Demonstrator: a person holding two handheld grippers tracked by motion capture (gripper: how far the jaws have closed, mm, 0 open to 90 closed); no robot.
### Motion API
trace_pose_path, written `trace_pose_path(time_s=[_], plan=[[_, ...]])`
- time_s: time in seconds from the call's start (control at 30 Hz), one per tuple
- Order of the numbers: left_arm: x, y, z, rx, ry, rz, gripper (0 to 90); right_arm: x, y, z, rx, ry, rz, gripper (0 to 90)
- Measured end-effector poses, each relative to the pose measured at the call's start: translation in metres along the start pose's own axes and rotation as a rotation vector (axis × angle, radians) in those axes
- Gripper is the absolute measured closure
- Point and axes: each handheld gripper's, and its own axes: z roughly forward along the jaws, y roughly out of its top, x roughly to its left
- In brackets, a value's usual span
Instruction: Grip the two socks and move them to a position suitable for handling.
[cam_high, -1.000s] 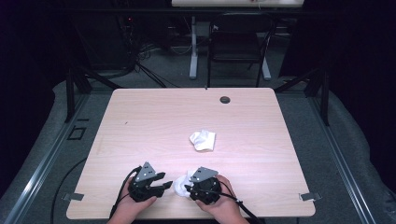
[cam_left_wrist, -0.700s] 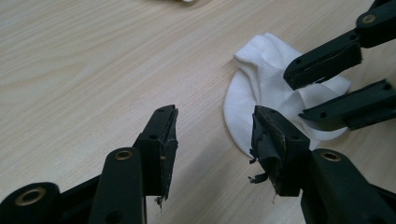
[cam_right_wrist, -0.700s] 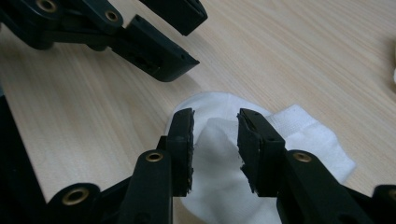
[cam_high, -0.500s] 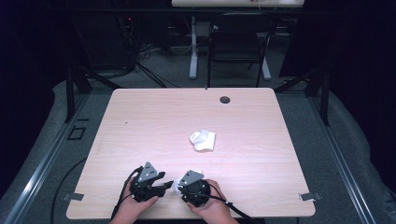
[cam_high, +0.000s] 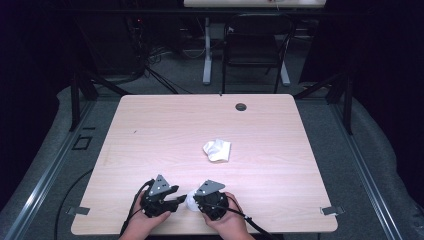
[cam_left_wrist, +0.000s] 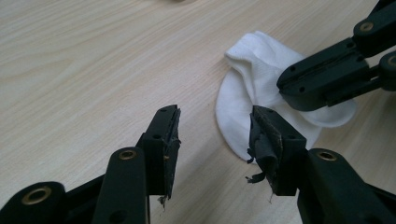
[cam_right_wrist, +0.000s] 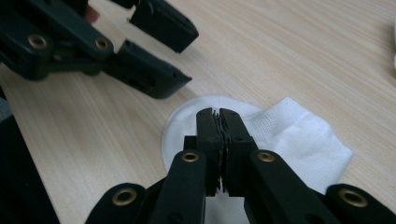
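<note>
A white sock (cam_right_wrist: 289, 135) lies flat near the front edge of the wooden worktop (cam_high: 165, 130). The right tool (cam_right_wrist: 219, 114) has just been closing and pinches its fabric, apparently to lift it; the left tool (cam_left_wrist: 215, 130) waits just beside it, jaws spread

You have a light wooden table (cam_high: 150, 130) under you — near its far edge sits a small dark round grommet (cam_high: 241, 106). A second crumpled white cloth (cam_high: 217, 150) lies near the table's middle, slightly right. Beyond the far edge stands a dark chair (cam_high: 255, 55) on grey floor — beside it, a white desk leg (cam_high: 207, 50).
</note>
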Motion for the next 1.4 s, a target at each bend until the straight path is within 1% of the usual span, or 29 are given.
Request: trace_pose_path(time_s=[0.03, 0.07, 0.1, 0.17, 0.2, 0.23, 0.27, 0.33, 0.43, 0.5, 0.57, 0.63, 0.67, 0.7, 0.73, 0.8, 0.87, 0.9, 0.97, 1.0, 1.03, 1.1, 1.13, 1.2, 1.27, 1.3, 1.33, 1.37, 1.4], plan=[[-0.001, 0.0, 0.001, 0.005, -0.007, 0.002, 53.5, -0.002, 0.001, -0.003, -0.016, 0.008, 0.023, 88.3], [-0.002, 0.0, 0.002, 0.008, -0.012, 0.002, 53.5, -0.002, 0.001, -0.003, -0.016, 0.008, 0.023, 88.3], [-0.006, 0.0, 0.005, 0.016, -0.024, 0.011, 53.9, -0.004, 0.001, -0.006, -0.033, 0.008, 0.044, 88.3], [-0.008, 0.0, 0.006, 0.02, -0.027, 0.01, 54.1, -0.006, 0.001, -0.009, -0.034, 0.008, 0.044, 88.3], [-0.01, 0.0, 0.009, 0.029, -0.039, 0.013, 54.8, -0.007, 0.001, -0.01, -0.046, 0.011, 0.054, 88.3], [-0.012, 0.0, 0.01, 0.031, -0.04, 0.014, 55.3, -0.008, 0.002, -0.012, -0.052, 0.011, 0.062, 88.3], [-0.014, 0.0, 0.012, 0.036, -0.041, 0.024, 56.3, -0.008, 0.002, -0.013, -0.057, 0.012, 0.069, 88.3], [-0.016, 0.0, 0.014, 0.037, -0.038, 0.034, 58.2, -0.01, 0.002, -0.015, -0.061, 0.013, 0.069, 88.3], [-0.018, -0.001, 0.016, 0.049, -0.022, 0.048, 62.1, -0.01, 0.002, -0.019, -0.071, 0.012, 0.075, 88.3], [-0.019, -0.001, 0.017, 0.051, -0.024, 0.045, 64.6, -0.01, 0.002, -0.019, -0.074, 0.011, 0.073, 88.3], [-0.019, -0.003, 0.018, 0.066, -0.021, 0.061, 66.6, -0.011, 0.002, -0.023, -0.07, 0.009, 0.062, 88.3], [-0.018, -0.003, 0.018, 0.066, -0.024, 0.063, 68.1, -0.012, 0.002, -0.024, -0.07, 0.007, 0.06, 88.3], [-0.018, -0.003, 0.018, 0.068, -0.024, 0.064, 68.1, -0.012, 0.002, -0.025, -0.082, 0.007, 0.068, 88.3], [-0.019, -0.003, 0.018, 0.07, -0.02, 0.069, 70.7, -0.013, 0.001, -0.028, -0.087, 0.004, 0.064, 88.3], [-0.019, -0.003, 0.018, 0.07, -0.02, 0.069, 71.4, -0.013, 0.001, -0.028, -0.087, 0.004, 0.064, 88.3], [-0.019, -0.003, 0.018, 0.068, -0.02, 0.069, 74.5, -0.016, 0.001, -0.034, -0.112, -0.002, 0.07, 88.3], [-0.019, -0.003, 0.018, 0.07, -0.019, 0.07, 77.0, -0.016, 0.001, -0.036, -0.116, -0.006, 0.07, 88.3], [-0.019, -0.002, 0.018, 0.074, -0.019, 0.067, 77.9, -0.019, 0.0, -0.04, -0.121, -0.013, 0.069, 88.3], [-0.019, -0.002, 0.018, 0.074, -0.017, 0.067, 78.5, -0.02, 0.0, -0.042, -0.121, -0.017, 0.068, 88.3], [-0.019, -0.002, 0.018, 0.076, -0.013, 0.067, 80.1, -0.023, -0.002, -0.047, -0.122, -0.022, 0.064, 88.3], [-0.019, -0.002, 0.018, 0.076, -0.013, 0.067, 81.2, -0.023, -0.002, -0.047, -0.122, -0.022, 0.064, 88.3], [-0.018, -0.002, 0.017, 0.08, -0.005, 0.066, 81.8, -0.027, -0.006, -0.054, -0.132, -0.028, 0.051, 88.3], [-0.017, -0.002, 0.017, 0.081, -0.004, 0.064, 81.8, -0.027, -0.006, -0.054, -0.132, -0.028, 0.051, 88.3], [-0.016, -0.003, 0.015, 0.086, -0.002, 0.052, 82.4, -0.033, -0.012, -0.06, -0.129, -0.033, 0.064, 88.2], [-0.015, -0.003, 0.015, 0.088, -0.001, 0.052, 82.5, -0.035, -0.015, -0.062, -0.125, -0.038, 0.066, 88.3], [-0.016, -0.003, 0.015, 0.089, -0.001, 0.047, 83.0, -0.039, -0.02, -0.064, -0.11, -0.037, 0.076, 88.1], [-0.016, -0.003, 0.015, 0.089, -0.001, 0.047, 83.2, -0.039, -0.02, -0.064, -0.11, -0.037, 0.076, 88.1], [-0.016, -0.003, 0.015, 0.089, 0.001, 0.039, 83.3, -0.043, -0.026, -0.065, -0.092, -0.027, 0.091, 87.9], [-0.016, -0.003, 0.015, 0.089, 0.001, 0.039, 83.3, -0.043, -0.026, -0.065, -0.092, -0.027, 0.091, 87.9]])
